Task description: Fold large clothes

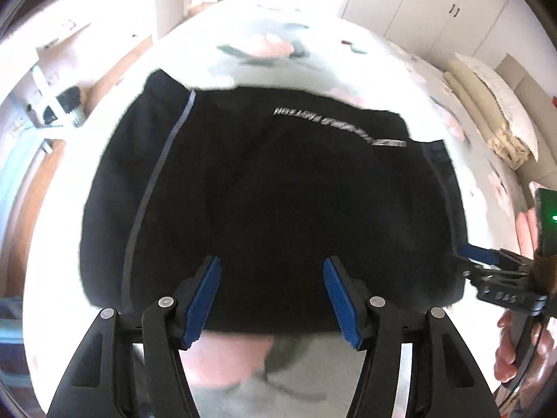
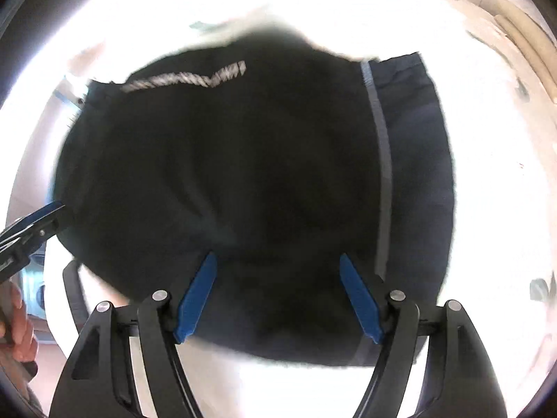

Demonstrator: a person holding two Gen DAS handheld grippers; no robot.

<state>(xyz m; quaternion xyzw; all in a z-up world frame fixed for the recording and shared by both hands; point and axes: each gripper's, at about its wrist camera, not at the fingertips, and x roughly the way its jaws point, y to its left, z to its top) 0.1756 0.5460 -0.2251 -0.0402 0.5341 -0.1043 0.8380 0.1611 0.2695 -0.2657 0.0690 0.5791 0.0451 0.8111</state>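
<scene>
A black garment (image 1: 278,202) with grey side stripes and silver lettering lies folded flat on the bed; it also fills the right wrist view (image 2: 250,174). My left gripper (image 1: 271,268) is open and empty, hovering over the garment's near edge. My right gripper (image 2: 278,264) is open and empty over the near edge further right. The right gripper also shows in the left wrist view (image 1: 466,257) at the garment's right edge. The left gripper shows in the right wrist view (image 2: 52,209) at the garment's left edge.
The bed has a pale floral sheet (image 1: 264,52). Folded bedding and pillows (image 1: 487,104) lie at the right by white wardrobes (image 1: 435,7). Wooden floor (image 1: 115,69) and a white rack (image 1: 52,104) are at the left.
</scene>
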